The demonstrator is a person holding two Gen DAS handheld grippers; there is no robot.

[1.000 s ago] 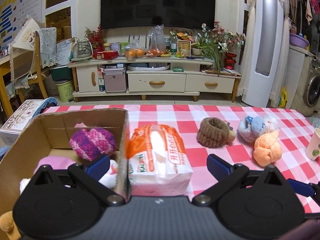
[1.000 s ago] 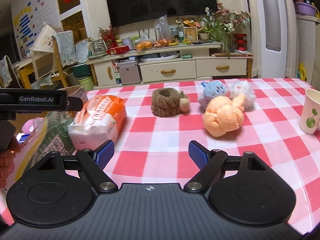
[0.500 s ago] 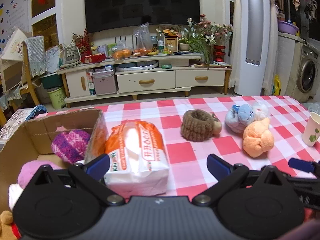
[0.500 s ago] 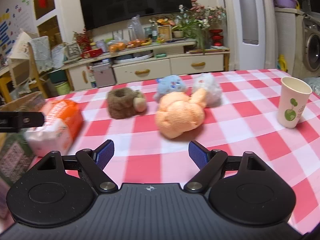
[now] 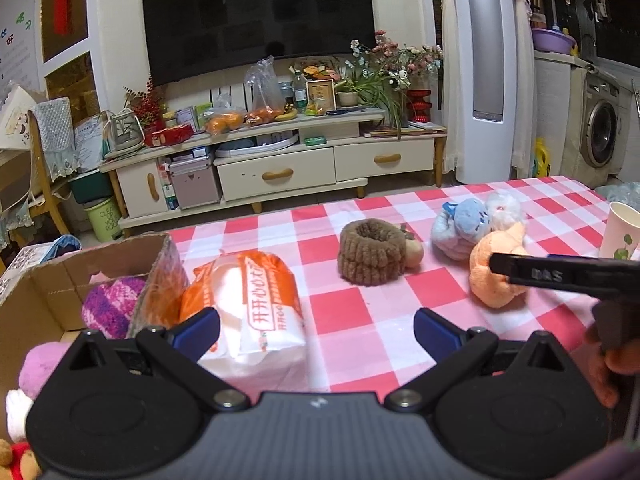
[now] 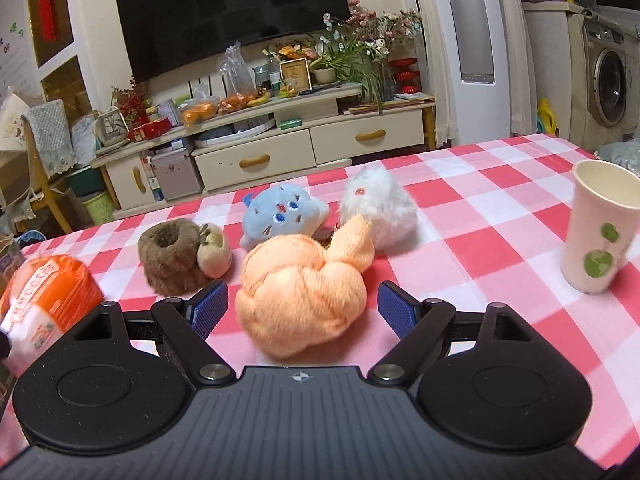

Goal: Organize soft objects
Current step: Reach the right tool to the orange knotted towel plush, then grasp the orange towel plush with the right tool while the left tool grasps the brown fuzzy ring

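Note:
An orange knotted plush (image 6: 300, 292) lies on the red-checked tablecloth, between the open fingers of my right gripper (image 6: 302, 308), untouched by the pads. Behind it sit a blue plush (image 6: 282, 216), a white fluffy plush (image 6: 378, 208) and a brown furry ring toy (image 6: 172, 256). My left gripper (image 5: 316, 330) is open and empty, above the cloth beside an orange-and-white tissue pack (image 5: 256, 304). A cardboard box (image 5: 60, 276) at the left holds a purple knit ball (image 5: 110, 304) and pink and white plush pieces. The right gripper's body (image 5: 560, 274) shows in the left wrist view.
A paper cup (image 6: 600, 232) with green print stands at the right of the table. A person's fingers (image 5: 616, 364) hold the right tool. Beyond the table's far edge are a TV cabinet (image 5: 276, 160), a tall white appliance and a washing machine (image 5: 600, 136).
My right gripper has swung right and come forward until the orange plush sits between its fingers. My left gripper has turned right, so the box has slid toward the left edge of its view.

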